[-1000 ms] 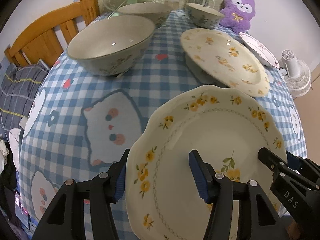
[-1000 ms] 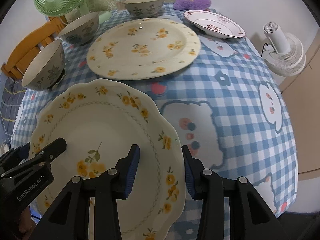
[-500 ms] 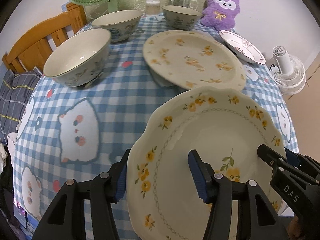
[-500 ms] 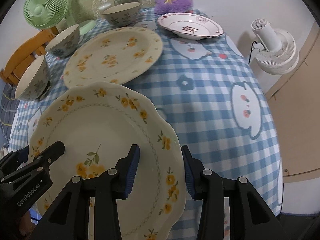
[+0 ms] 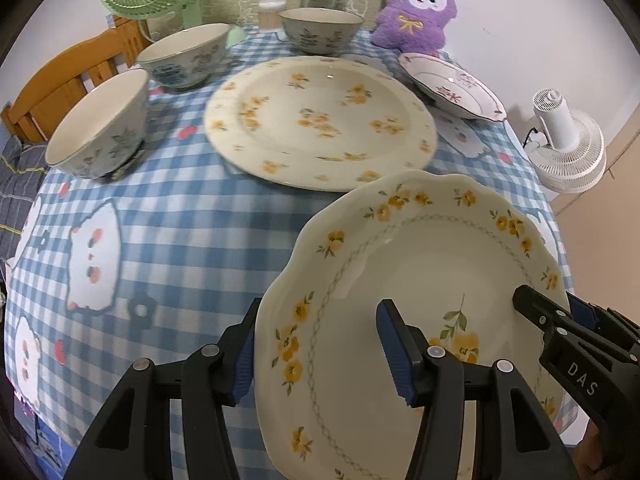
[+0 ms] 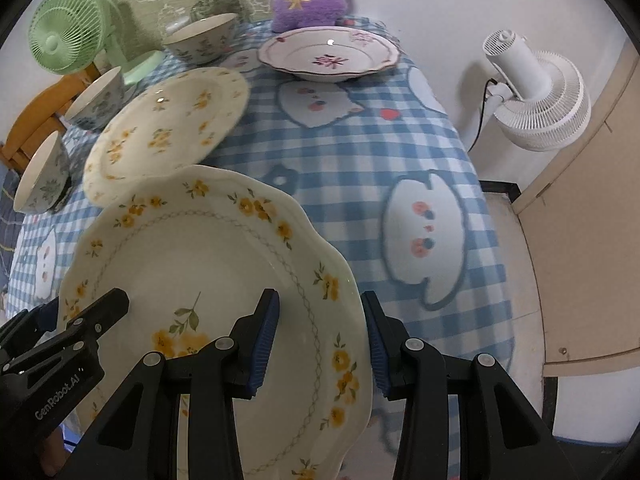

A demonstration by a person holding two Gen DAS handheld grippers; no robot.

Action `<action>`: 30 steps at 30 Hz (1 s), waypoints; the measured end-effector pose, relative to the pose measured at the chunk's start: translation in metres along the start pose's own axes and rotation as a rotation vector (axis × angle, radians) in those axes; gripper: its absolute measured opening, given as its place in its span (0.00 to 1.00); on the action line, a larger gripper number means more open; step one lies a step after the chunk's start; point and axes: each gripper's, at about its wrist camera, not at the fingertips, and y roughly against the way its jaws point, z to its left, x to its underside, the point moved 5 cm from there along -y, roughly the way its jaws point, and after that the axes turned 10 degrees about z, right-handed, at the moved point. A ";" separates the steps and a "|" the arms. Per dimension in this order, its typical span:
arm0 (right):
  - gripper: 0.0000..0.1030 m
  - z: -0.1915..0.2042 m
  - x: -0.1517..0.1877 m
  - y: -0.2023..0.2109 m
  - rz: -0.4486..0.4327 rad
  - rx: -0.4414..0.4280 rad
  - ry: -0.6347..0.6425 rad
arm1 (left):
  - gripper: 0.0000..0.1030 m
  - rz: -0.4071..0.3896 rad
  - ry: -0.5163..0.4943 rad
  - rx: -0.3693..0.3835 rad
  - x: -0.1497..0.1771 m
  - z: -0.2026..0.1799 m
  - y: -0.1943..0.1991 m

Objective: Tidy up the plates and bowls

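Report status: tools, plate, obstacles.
Left tool and right tool both clamp scalloped plate, lifted over tablecloth. Big round plate lies ahead.

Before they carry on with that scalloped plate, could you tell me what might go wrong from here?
The scalloped plate is held off the table only by its rim, the left gripper on one side and the right gripper on the other. If either hand drifts apart or twists, it could slip and drop.

The large flowered plate lies close beyond it, so the held plate's far edge could knock it.
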 end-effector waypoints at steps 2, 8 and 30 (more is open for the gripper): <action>0.44 -0.010 -0.001 -0.001 0.001 0.002 -0.001 | 0.54 0.003 -0.001 0.002 0.000 -0.009 -0.003; 0.44 -0.030 0.000 -0.005 0.006 0.003 -0.009 | 0.54 0.007 -0.009 -0.001 0.001 -0.032 -0.009; 0.48 -0.051 -0.002 -0.013 0.019 0.010 -0.048 | 0.58 0.029 -0.053 -0.023 0.004 -0.054 -0.021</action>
